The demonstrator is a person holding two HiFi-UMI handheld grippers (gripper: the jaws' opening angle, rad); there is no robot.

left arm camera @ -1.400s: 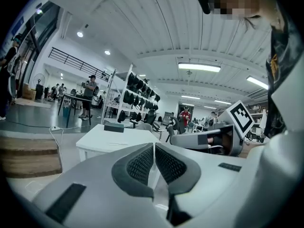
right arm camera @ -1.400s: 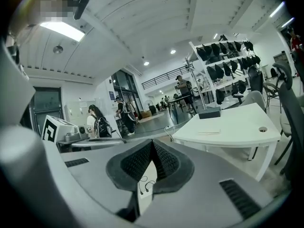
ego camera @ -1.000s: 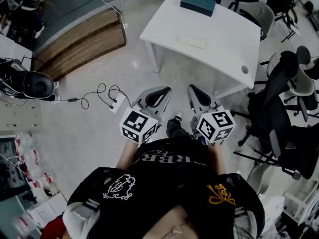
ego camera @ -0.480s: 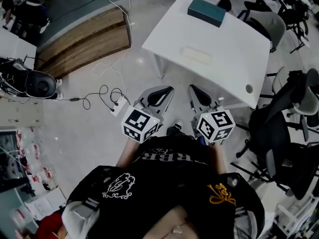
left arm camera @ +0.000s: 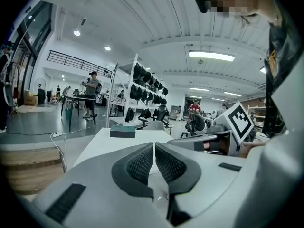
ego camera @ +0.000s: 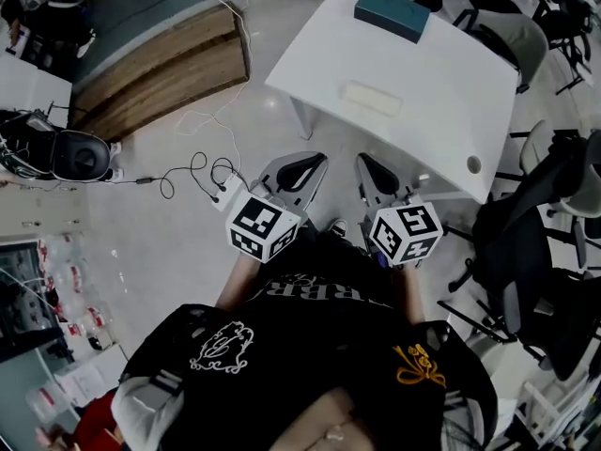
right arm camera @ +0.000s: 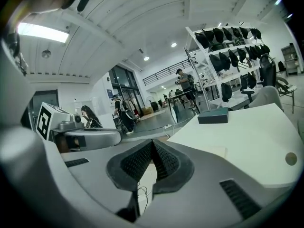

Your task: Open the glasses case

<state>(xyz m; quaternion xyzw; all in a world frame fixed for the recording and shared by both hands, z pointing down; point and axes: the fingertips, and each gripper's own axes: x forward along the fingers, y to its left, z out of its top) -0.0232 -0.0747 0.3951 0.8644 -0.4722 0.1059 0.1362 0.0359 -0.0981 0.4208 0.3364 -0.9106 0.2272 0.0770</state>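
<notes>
A dark teal oblong case (ego camera: 392, 13) lies at the far edge of a white table (ego camera: 441, 92); a pale flat oblong thing (ego camera: 373, 98) lies nearer the table's middle. Both grippers hang over the floor, short of the table's near edge, side by side. My left gripper (ego camera: 305, 160) is shut with nothing in it, and so is my right gripper (ego camera: 365, 163). In the left gripper view the closed pads (left arm camera: 142, 163) point at the teal case (left arm camera: 122, 131). In the right gripper view the teal case (right arm camera: 220, 116) sits beyond the shut right gripper (right arm camera: 153, 144).
Black office chairs (ego camera: 535, 242) stand right of the table. A wooden platform (ego camera: 160, 73) and loose cables (ego camera: 202, 177) lie on the floor at left. The table has a round cable hole (ego camera: 473, 164) near its right corner. People and shelves show far off.
The table has drawn closer and larger in the head view as the person and both grippers advanced toward it. Both grippers stay shut and empty.
</notes>
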